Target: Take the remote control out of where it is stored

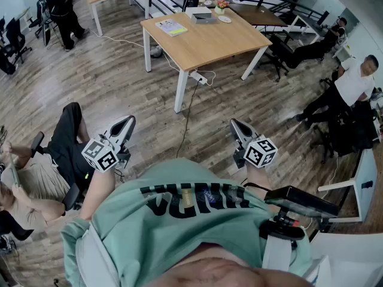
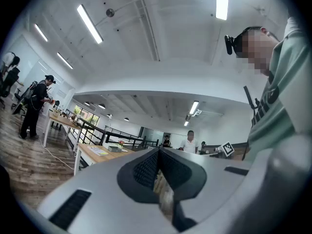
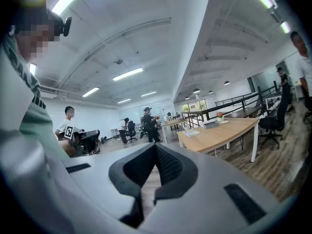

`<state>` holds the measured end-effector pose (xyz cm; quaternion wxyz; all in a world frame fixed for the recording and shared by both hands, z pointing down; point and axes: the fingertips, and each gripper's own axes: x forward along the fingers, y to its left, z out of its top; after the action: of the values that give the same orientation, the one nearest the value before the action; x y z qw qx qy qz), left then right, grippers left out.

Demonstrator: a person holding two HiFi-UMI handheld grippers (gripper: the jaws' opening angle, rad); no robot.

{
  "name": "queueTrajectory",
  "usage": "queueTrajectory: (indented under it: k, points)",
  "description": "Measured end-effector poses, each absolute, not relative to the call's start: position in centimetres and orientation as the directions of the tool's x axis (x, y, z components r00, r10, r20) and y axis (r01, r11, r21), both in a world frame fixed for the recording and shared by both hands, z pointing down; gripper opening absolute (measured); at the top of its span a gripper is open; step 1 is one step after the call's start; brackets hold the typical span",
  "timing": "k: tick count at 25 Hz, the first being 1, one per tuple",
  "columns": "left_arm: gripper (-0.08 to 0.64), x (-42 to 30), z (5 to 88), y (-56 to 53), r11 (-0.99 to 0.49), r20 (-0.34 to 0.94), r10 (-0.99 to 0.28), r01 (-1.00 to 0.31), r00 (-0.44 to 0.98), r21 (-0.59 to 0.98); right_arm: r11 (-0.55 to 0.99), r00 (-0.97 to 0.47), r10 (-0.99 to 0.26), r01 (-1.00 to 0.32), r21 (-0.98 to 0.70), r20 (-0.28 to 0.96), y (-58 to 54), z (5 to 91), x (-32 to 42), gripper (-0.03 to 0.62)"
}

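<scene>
No remote control and no storage place for one shows in any view. In the head view both grippers are held up in front of the person's green shirt, over the wooden floor. The left gripper (image 1: 128, 122) points up and away, its jaws together with nothing between them. The right gripper (image 1: 234, 125) does the same on the other side. In the left gripper view the left gripper (image 2: 158, 152) has its dark pads meeting at the tip, aimed across the office. In the right gripper view the right gripper (image 3: 155, 147) is shut and empty as well.
A wooden table (image 1: 209, 43) stands ahead with a booklet (image 1: 172, 27) and a grey box (image 1: 202, 17) on it. A power strip (image 1: 199, 77) and its cable lie by its legs. People sit on chairs at left (image 1: 66, 154) and right (image 1: 353, 82).
</scene>
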<state>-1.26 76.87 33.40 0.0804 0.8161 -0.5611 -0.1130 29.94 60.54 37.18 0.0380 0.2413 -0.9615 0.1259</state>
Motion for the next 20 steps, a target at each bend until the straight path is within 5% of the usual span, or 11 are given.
queueTrajectory:
  k: [20]
  points:
    - [0.005,-1.2,33.4,75.7,-0.363,-0.084,-0.932,-0.895,0.353,0.259,0.825,-0.868,-0.487,-0.494,-0.276,0.098,58.7,36.9,30.4,0.005]
